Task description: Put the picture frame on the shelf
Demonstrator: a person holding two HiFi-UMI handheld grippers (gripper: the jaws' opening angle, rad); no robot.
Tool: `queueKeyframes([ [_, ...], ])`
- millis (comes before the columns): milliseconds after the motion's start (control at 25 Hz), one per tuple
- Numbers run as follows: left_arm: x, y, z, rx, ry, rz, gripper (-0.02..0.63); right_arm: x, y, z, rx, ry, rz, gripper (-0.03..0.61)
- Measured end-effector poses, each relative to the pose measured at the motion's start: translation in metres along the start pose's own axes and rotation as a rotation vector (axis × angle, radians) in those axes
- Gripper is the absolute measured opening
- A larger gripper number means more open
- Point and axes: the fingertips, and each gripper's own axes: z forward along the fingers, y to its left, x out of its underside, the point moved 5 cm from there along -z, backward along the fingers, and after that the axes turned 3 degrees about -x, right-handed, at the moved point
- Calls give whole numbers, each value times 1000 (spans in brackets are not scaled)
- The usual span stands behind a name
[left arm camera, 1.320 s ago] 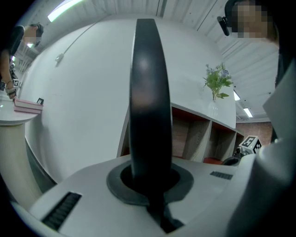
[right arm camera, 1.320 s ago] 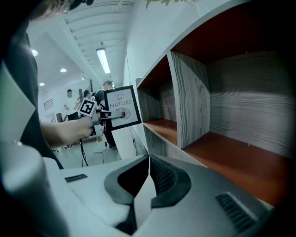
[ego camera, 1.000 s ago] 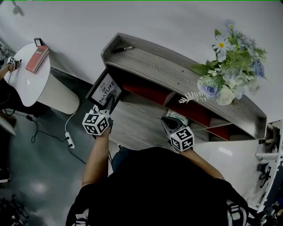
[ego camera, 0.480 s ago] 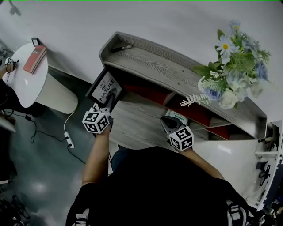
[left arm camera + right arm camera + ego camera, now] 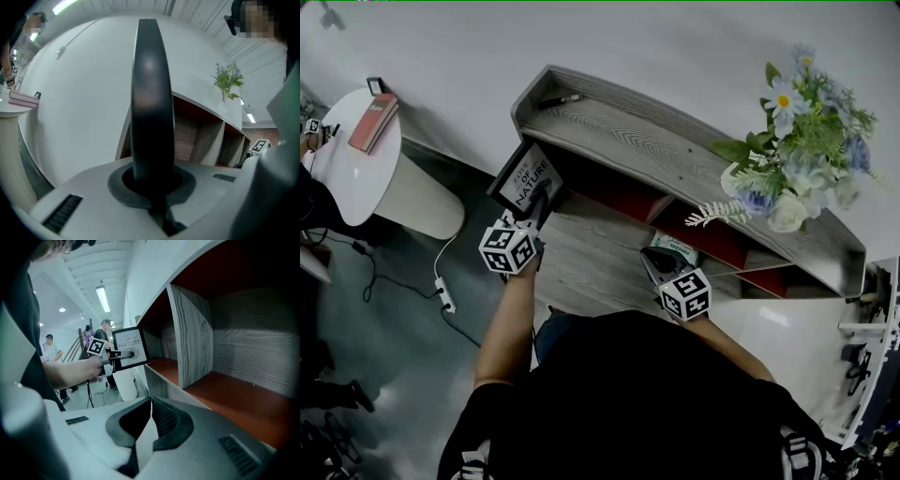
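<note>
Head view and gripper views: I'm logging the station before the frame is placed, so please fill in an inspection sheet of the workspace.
Surface: grey wood-grain shelf, red-brown inside.
Job's things: picture frame held off the shelf's left end, not set down.
Clutter: flower arrangement and a dark pen-like item on the shelf top.
Grippers: left gripper shut on the picture frame's edge; right gripper shut, empty.
Cables: power strip with cords on the floor.
Surroundings: round white table carrying a red book; people standing beyond.
</note>
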Motion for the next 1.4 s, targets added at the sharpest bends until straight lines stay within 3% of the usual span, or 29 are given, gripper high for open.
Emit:
queueKeyframes([
  [1400,-7,3,47,-53,-37,-13,28,7,2,5,-21,23,3,15],
])
